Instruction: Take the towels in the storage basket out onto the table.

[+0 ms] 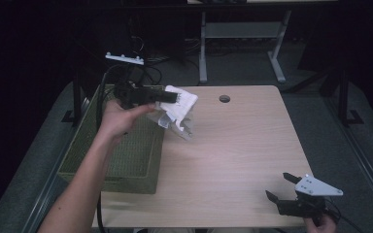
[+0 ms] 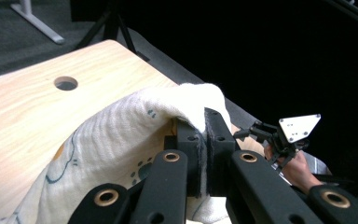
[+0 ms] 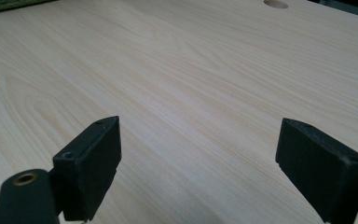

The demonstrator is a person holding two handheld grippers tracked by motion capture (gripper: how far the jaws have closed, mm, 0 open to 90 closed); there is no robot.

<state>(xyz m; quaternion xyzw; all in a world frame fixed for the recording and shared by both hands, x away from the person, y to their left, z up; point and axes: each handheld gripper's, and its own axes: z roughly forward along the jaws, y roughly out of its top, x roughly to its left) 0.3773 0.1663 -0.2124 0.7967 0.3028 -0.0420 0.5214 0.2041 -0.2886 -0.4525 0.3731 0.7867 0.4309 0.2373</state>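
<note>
Left gripper (image 1: 167,97): its jaws are pressed together on a fold of the cloth (image 1: 179,110). You can see the pinch up close in the left gripper view, gripper (image 2: 204,154) and cloth (image 2: 121,140).

Cloth: it is white with small blue marks. It hangs from the jaws, just past the basket's (image 1: 126,150) right rim, over the back left of the table (image 1: 238,145). Its low end seems to touch the wood, but I can't be sure.

Right gripper (image 1: 281,187): its jaws are spread wide and hold nothing. It sits at the near right corner, well apart from the cloth. In its own view, the gripper (image 3: 200,154) is over bare table (image 3: 182,70).

Which way: the cloth droops down and right from the left jaws. The basket is just beside it, on the left. The left hand (image 1: 119,116) is much nearer.

Writing: no words or brands that I can read.
</note>
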